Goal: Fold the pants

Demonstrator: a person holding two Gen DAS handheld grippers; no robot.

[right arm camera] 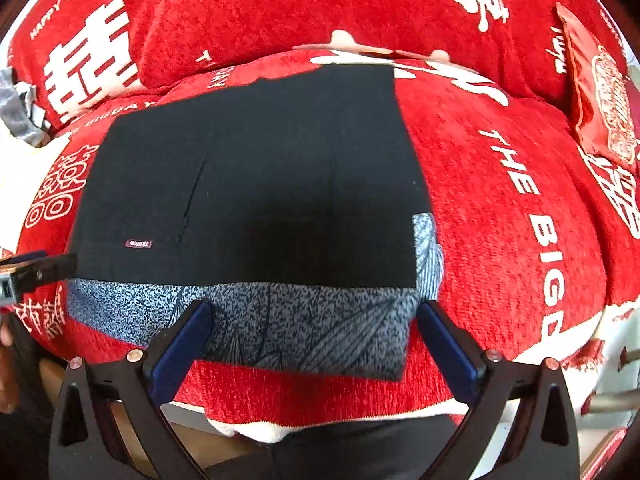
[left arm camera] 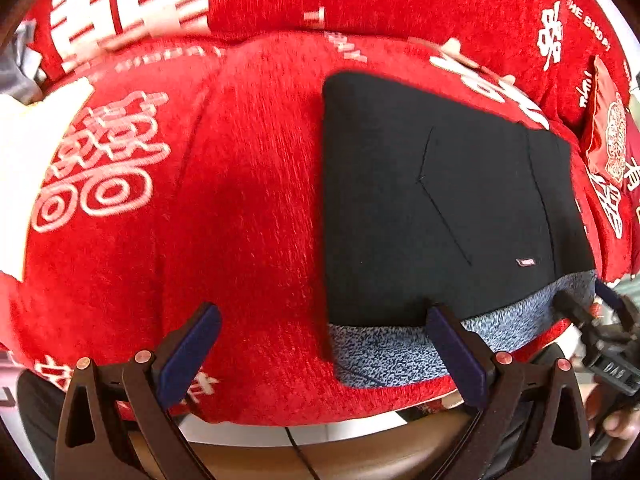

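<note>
Basically folded: pants lie as a flat black rectangle on the red sofa cover, grey-blue fleece lining showing along the near edge. Left gripper has jaws wide apart, nothing in them, its right tip over the near-left corner of the pants. Right gripper is likewise spread to full width and empty, hovering above the lining strip. My read: release after a fold, with the stack uneven since the lining sticks out. Next move probably calls for one more fold or squaring that edge, pinching both near corners.
</note>
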